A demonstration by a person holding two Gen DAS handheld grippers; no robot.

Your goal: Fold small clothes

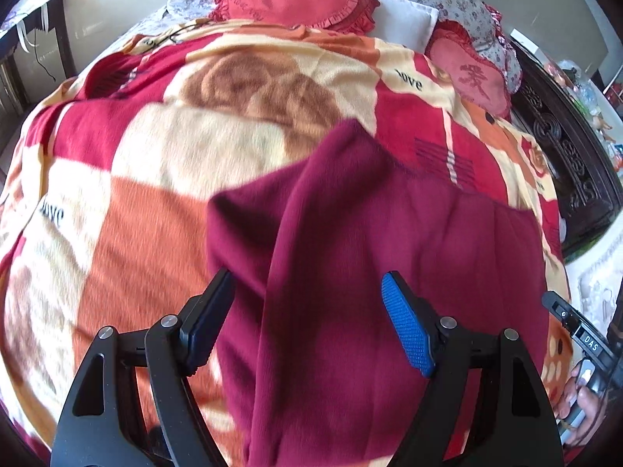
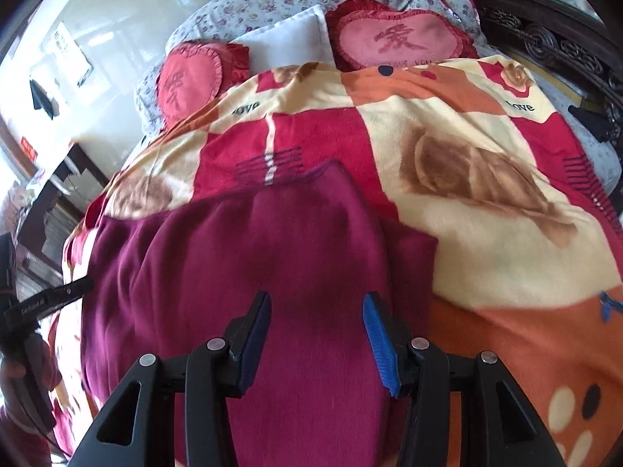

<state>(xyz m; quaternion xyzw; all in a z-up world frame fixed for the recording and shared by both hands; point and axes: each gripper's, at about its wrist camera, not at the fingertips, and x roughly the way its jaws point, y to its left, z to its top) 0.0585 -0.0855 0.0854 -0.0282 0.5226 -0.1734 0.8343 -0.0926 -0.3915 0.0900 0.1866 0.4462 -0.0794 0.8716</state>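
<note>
Left wrist view, nearest first: the left gripper [image 1: 307, 323] stands wide, its blue pad and its dark one apart with nothing pinched, over a maroon garment [image 1: 350, 272] that fills the lower middle of the frame on the blanket [image 1: 136, 233]. Right wrist view shows the right gripper [image 2: 317, 340] at a narrower gap, also bare of cloth, above the same garment [image 2: 272, 253], which runs from the bottom centre up to a hem edge near mid-frame. By its look the garment is a soft, light knit, limp and prone to slump and drag on the fleecy blanket; it seems already doubled over lengthwise, so a pinch on a corner or along the folded edge, taking both layers, would probably serve best. At the lower right of the left view a hand [image 1: 580, 404] holds the other tool, lettered "DAS"; the strip at the left edge of the right view bears small print, unreadable. Farther up, the blanket reads "love" in several squares, and the heart cushions [image 2: 393, 43] each carry a woven Chinese character.
</note>
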